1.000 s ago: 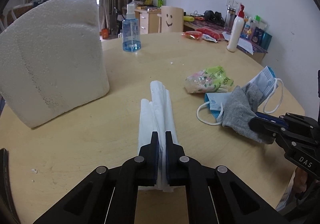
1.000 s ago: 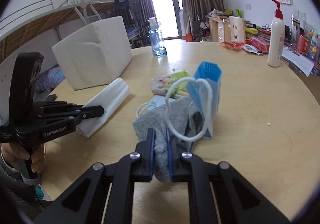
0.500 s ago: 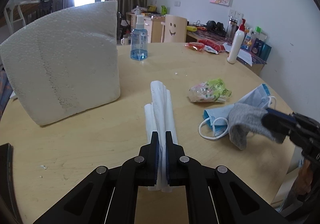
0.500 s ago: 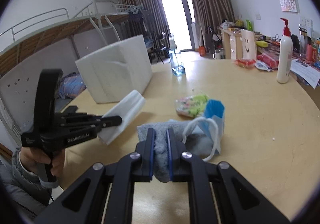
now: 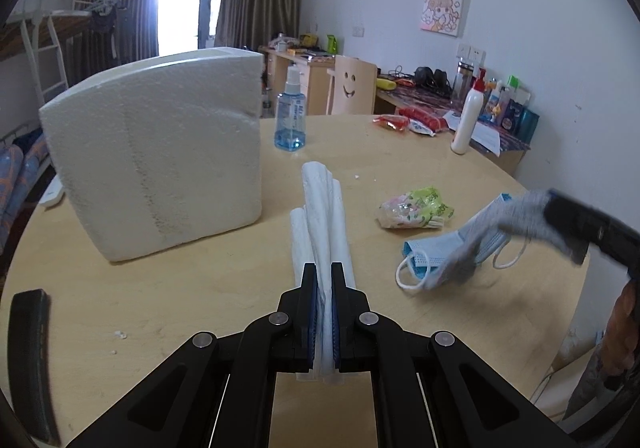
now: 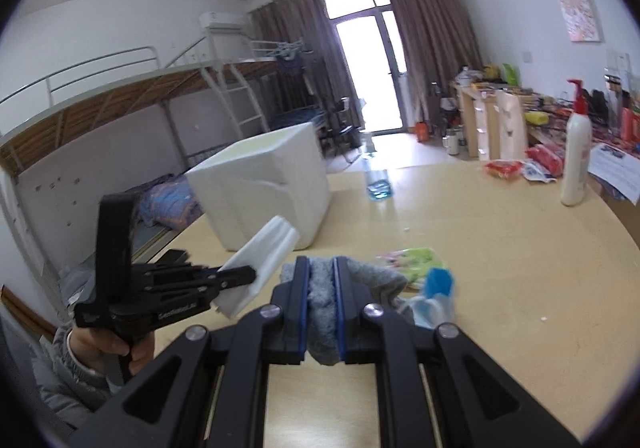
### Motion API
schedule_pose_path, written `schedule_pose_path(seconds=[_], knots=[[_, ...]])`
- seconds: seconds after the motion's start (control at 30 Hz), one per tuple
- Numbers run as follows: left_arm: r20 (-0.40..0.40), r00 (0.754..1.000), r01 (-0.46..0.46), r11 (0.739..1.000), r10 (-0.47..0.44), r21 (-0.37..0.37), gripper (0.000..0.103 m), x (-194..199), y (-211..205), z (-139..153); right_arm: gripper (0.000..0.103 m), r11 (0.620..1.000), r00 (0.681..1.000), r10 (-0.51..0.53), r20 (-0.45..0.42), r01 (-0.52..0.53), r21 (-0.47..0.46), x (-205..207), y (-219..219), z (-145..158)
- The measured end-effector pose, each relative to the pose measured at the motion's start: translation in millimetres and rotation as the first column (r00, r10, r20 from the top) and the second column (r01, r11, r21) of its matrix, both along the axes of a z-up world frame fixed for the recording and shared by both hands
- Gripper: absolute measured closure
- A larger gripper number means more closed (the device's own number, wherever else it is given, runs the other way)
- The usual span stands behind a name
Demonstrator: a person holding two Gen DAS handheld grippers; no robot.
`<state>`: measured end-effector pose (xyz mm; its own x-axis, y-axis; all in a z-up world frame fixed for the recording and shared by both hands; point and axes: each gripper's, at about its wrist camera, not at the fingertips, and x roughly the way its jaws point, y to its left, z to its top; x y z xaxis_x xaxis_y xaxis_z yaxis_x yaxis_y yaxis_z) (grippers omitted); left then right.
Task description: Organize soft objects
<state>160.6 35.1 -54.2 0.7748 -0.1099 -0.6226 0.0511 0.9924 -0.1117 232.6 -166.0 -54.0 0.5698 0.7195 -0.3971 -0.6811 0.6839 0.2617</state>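
Two hand-held grippers work over a round wooden table (image 5: 200, 288) in a bedroom with a bunk bed. The left gripper (image 5: 324, 280) is pressed together on a folded white cloth (image 5: 324, 208), pinching its near end; the cloth juts forward between the jaws, its far end close to the table, and whether it touches is unclear. The right gripper (image 6: 321, 280) is clamped on a grey sock (image 6: 322, 300), which hangs off the table; a blue face mask (image 5: 440, 248) appears snagged under the sock by an ear loop, with its low end at or just above the tabletop. A green and pink snack packet (image 5: 414, 206) lies on the table between cloth and mask. A large white foam block (image 5: 160, 156) stands just left of the cloth. To do this step well, it seems wise to keep both grips firm, raise the sock slowly and check whether the mask drops free, and carry each item clear of the other so loops do not tangle. Readable writing is scarce: the left gripper's body, seen from the right camera, bears a pale brand mark that looks like "GenRobot.AI". A blue spray bottle (image 5: 291, 116) and a white pump bottle (image 5: 466, 120) have labels too small to read. A wooden chair back (image 5: 352, 90) shows a drawn smiley face, not words.
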Motion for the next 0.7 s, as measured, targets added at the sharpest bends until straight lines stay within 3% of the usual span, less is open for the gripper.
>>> schedule_pose_path(seconds=[0.2,0.47,0.53,0.6,0.7], knots=[[-0.004,0.999,-0.032,0.999,0.032,-0.002,0.097,-8.8,7.7,-5.4,0.089,0.991,0.996,0.089,-0.028,-0.091,-0.097,-9.6,26.7,-22.9],[-0.015,0.999,-0.045,0.999,0.045,-0.014,0.097,-21.1,13.5,-12.2,0.087,0.963,0.990,0.095,-0.104,-0.118,-0.241,-12.3,50.3,-67.7],[-0.016,0.999,-0.043,0.999,0.043,-0.016,0.097,-22.9,14.5,-11.8,0.069,0.956,0.992,0.088,-0.089,-0.110,-0.272,-14.4,52.7,-70.6],[-0.010,0.999,-0.045,0.999,0.045,-0.018,0.097,-25.0,16.1,-10.9,0.042,0.953,0.995,0.077,-0.056,-0.089,-0.288,-18.0,53.5,-67.0],[-0.006,0.999,-0.050,0.999,0.050,-0.020,0.097,-25.2,18.4,-10.1,0.041,0.956,0.997,0.080,-0.017,-0.082,-0.280,-20.4,52.4,-60.4]])
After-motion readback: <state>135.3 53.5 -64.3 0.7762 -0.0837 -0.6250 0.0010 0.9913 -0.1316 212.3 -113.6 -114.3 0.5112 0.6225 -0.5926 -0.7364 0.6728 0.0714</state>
